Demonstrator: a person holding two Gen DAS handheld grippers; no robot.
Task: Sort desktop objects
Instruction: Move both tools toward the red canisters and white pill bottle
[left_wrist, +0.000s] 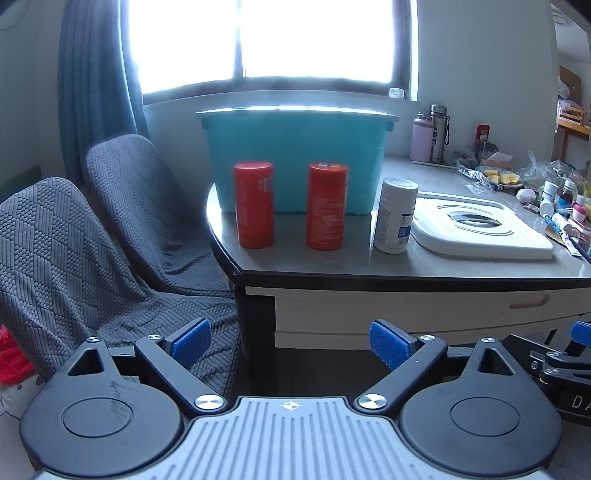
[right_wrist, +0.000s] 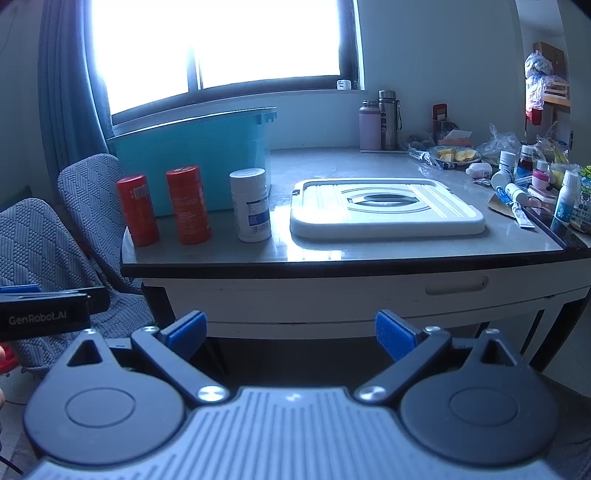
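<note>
From the left wrist view, the left red canister (left_wrist: 254, 204), the right red canister (left_wrist: 326, 206) and the white bottle (left_wrist: 395, 215) stood upright in a row along the near left part of the table (left_wrist: 332, 264), long axes vertical, caps up. The teal bin (left_wrist: 295, 162) sat directly behind the two red canisters, and the white lid (left_wrist: 480, 230) lay flat just to the right of the bottle, handle recess facing up. The left gripper (left_wrist: 290, 347) was held short of the table edge with its jaws spread wide and nothing between them. A grey textured chair cover (left_wrist: 110, 229) stood left of the table, beneath a bright window (left_wrist: 277, 40) with a blue curtain (left_wrist: 96, 85). The print on the containers was too small to read, and the clutter at the far right ran out of frame.

From the right wrist view, the same three containers stood upright in line, the first red canister (right_wrist: 137, 210) nearest the table's left corner, the second (right_wrist: 188, 205) beside it and the bottle (right_wrist: 251, 205) next, apart from the flat lid (right_wrist: 386, 208). The right gripper (right_wrist: 290, 338) also hung before the table with jaws released and empty. The left gripper's side showed only as a black bar (right_wrist: 48, 314) cut off at the left edge. Glare from the window washed out the bin's (right_wrist: 192, 155) rim, and the small bottles and bags (right_wrist: 524, 173) at the right were hard to tell apart.
</note>
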